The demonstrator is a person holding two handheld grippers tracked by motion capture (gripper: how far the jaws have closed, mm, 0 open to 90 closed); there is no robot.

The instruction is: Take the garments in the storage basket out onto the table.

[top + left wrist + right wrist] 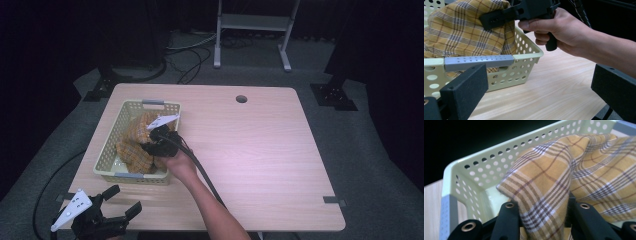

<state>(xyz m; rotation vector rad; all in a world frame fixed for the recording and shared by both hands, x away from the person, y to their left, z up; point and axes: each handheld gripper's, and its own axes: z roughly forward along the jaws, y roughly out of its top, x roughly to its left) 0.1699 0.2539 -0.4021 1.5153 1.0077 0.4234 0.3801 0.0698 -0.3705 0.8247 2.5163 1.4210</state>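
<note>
Wooden table (260,150): basket (107,150) holds plaid cloth (132,145).

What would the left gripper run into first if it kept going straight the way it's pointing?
Probably the basket: the left gripper points at its near corner across bare table, jaws open. Depth is unclear.

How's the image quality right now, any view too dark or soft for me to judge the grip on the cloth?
High view: table evenly lit, surroundings nearly black, whole frame soft. Left gripper view: its near jaws blurred, basket and hand sharp. Right gripper view: plaid cloth bright and crisp between the jaws, background black; grip readable here.
</note>
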